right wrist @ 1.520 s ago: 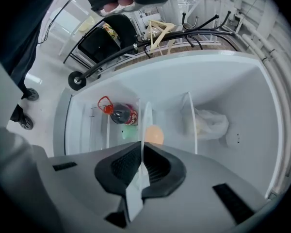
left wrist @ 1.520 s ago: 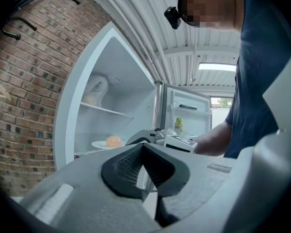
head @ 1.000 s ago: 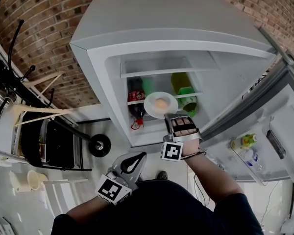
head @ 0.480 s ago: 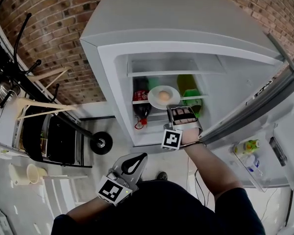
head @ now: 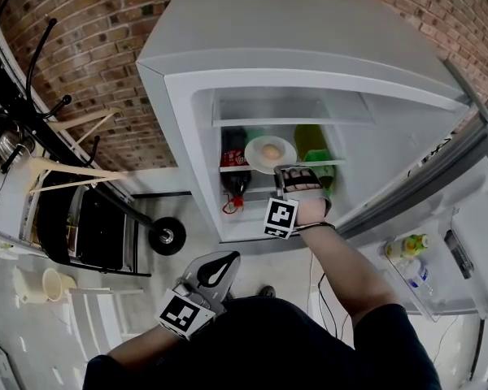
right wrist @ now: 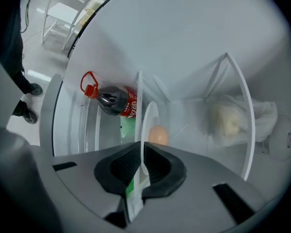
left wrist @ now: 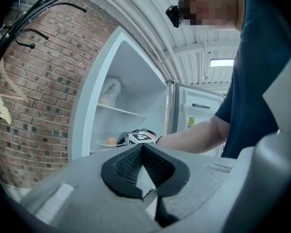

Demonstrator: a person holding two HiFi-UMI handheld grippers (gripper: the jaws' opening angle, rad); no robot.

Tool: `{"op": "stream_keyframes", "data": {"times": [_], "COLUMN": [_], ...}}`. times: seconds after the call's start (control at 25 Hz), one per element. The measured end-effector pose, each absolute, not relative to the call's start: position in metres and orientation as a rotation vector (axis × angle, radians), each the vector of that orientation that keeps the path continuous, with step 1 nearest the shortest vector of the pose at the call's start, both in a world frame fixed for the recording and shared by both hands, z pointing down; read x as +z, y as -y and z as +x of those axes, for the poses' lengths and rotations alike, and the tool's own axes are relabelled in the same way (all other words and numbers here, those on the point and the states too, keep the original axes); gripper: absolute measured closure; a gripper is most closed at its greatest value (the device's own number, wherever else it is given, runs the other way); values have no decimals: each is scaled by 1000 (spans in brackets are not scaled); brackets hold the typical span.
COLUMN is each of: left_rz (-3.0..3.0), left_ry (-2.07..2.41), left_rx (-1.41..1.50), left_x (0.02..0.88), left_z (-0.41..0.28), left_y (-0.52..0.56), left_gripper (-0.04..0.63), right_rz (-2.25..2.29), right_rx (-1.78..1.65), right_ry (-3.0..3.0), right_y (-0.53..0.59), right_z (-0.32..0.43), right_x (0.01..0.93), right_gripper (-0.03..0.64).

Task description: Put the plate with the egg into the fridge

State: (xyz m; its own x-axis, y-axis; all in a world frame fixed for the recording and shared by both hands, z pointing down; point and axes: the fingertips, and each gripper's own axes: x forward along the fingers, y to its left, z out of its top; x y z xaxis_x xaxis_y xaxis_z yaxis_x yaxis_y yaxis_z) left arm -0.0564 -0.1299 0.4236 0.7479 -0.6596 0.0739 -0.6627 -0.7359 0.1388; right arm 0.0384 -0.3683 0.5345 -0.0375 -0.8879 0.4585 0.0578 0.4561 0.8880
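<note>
Wall (head: pixel 89 63): bare brick, running behind the fridge (head: pixel 309 63), which stands open.
Left gripper (head: pixel 221 268): held low against the person's body, well away from the fridge, just where it was a second ago; its jaws are pressed together with nothing between them.
Cola bottle (head: pixel 233 179): at the left of the middle shelf (head: pixel 335 162), red cap hanging below the shelf edge, unmoved.
Plate (head: pixel 270 153): white, pinched at its near rim, now over the middle shelf between the two bottles. A second ago it was lower and in front of the shelf edge. Whether it rests on the shelf I cannot tell.
Egg (head: pixel 271 150): in the middle of the plate, as before.
Right gripper (head: pixel 299 179): clamped on the plate's rim, reaching further into the fridge than a second ago.
Green bottle (head: pixel 313 146): on the same shelf, just right of the plate.
Door (head: pixel 472 218): swung open at the right, small bottles in its rack.
</note>
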Motion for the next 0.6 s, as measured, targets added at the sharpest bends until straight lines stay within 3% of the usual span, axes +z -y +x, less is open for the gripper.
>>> {"op": "stream_keyframes", "data": {"times": [0.6], "left_rz": [2784], "left_ry": [1069], "left_rx": [31], "left_x": [425], "left_z": [-53], "left_y": [130], "left_gripper": [598], "right_rz": [715], "right_rx": [-887], "right_ry": [1370], "right_y": [385], "right_z": [40], "right_x": [551], "right_gripper": [577]}}
